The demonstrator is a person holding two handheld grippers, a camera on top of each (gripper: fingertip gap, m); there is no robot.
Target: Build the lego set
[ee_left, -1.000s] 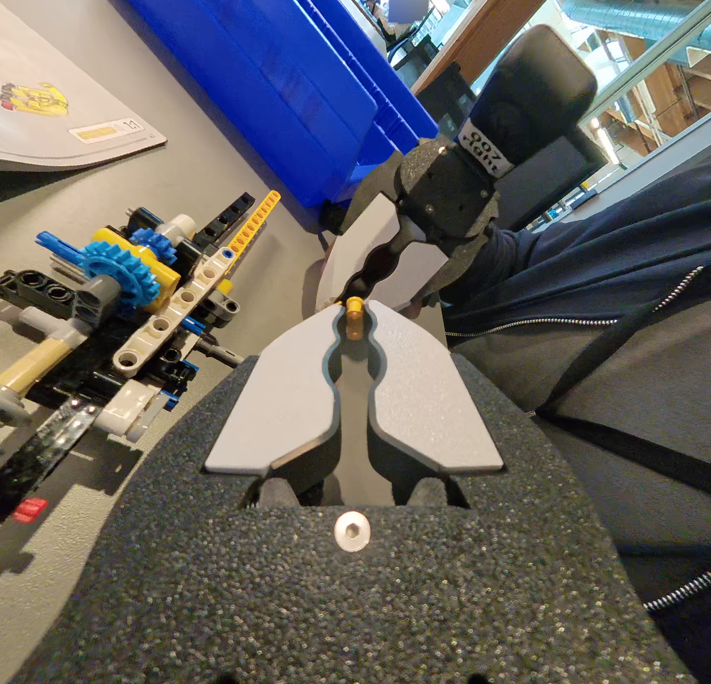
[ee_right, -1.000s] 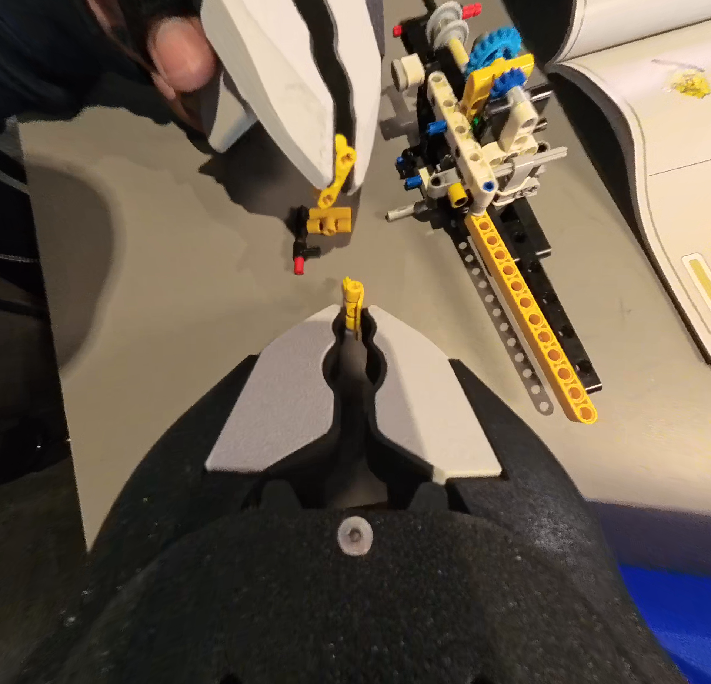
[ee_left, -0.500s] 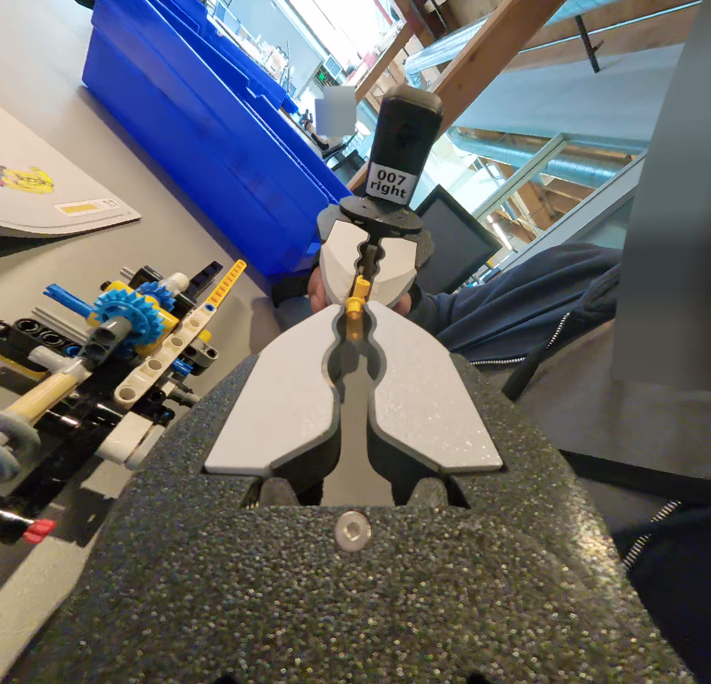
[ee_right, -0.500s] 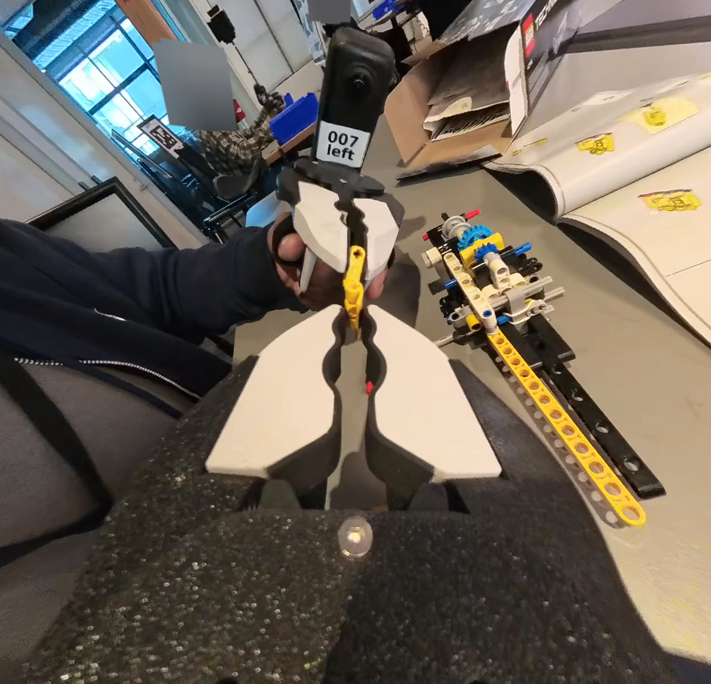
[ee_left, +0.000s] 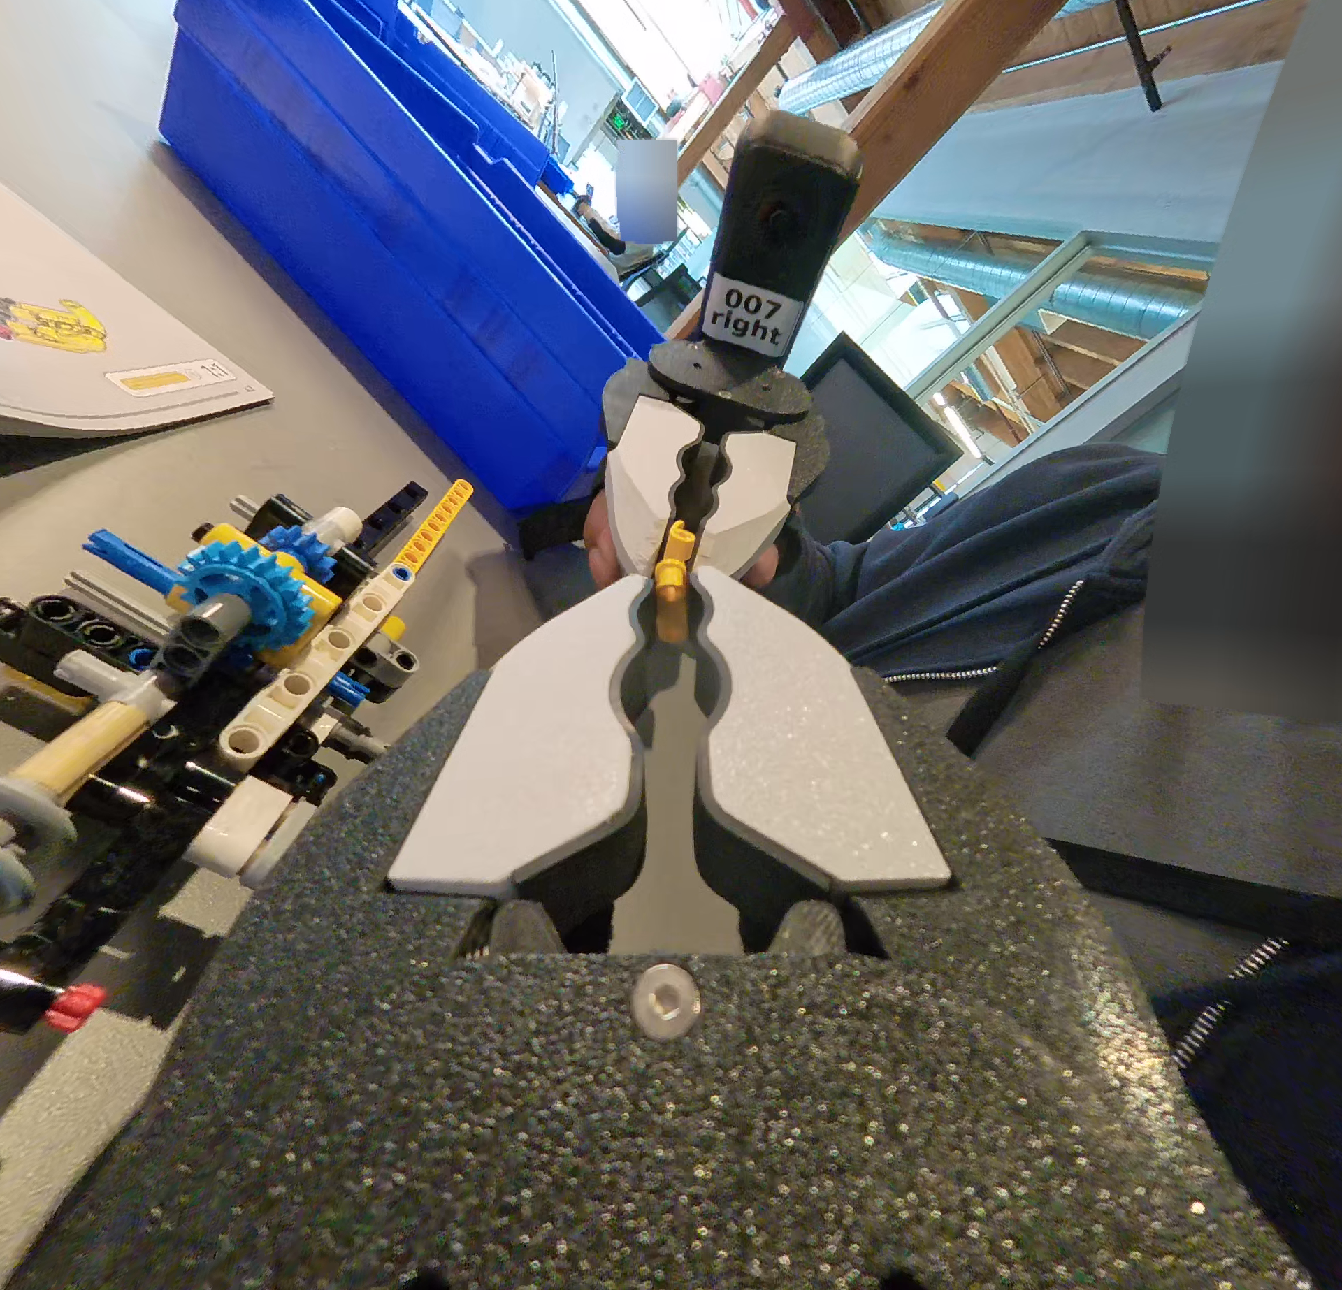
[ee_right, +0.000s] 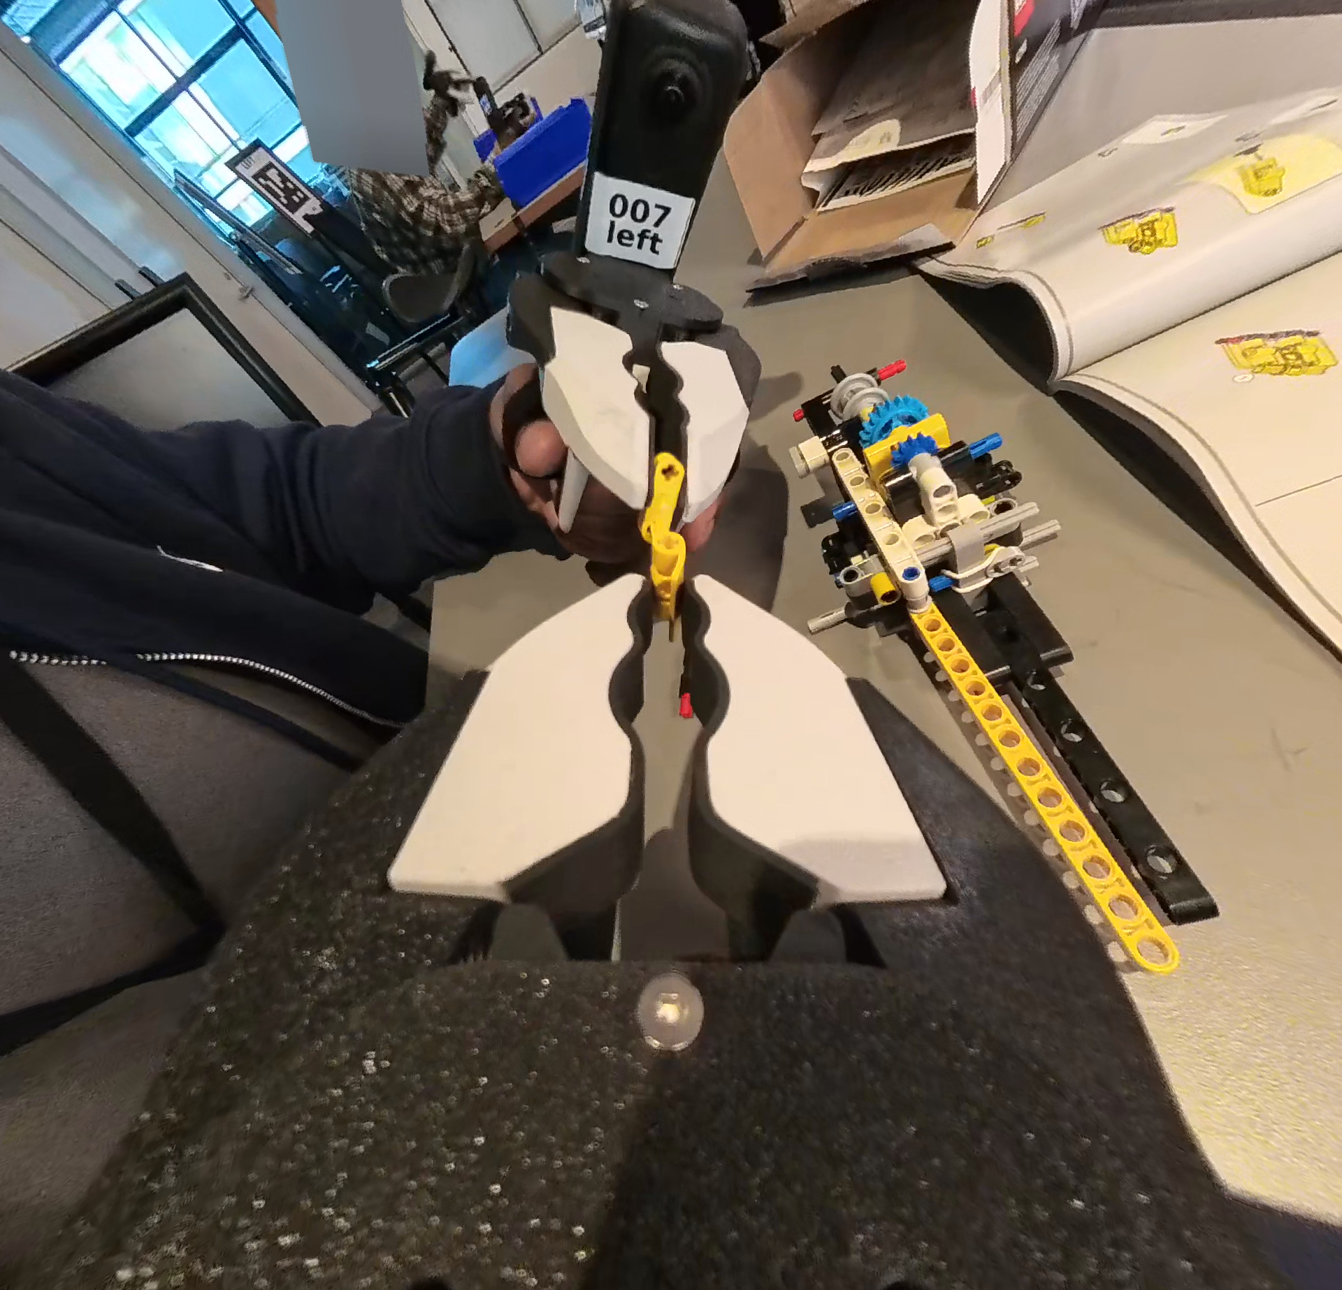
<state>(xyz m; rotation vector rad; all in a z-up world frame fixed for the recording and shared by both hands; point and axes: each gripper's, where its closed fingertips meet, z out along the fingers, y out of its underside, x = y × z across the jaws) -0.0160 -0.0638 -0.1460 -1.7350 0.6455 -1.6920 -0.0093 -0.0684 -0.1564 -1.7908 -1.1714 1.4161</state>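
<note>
The 2 small yellow lego pieces are held up in the air, tip to tip. One yellow piece (ee_left: 672,605) is long and thin, with a small hole near its end. The other yellow piece (ee_right: 667,559) is short and stubby and touches its tip. The big lego build (ee_right: 937,529) lies flat on the gray table (ee_right: 1198,710). It has blue gears (ee_left: 240,591), white and black beams, and a long yellow beam (ee_right: 1031,776) with many holes.
</note>
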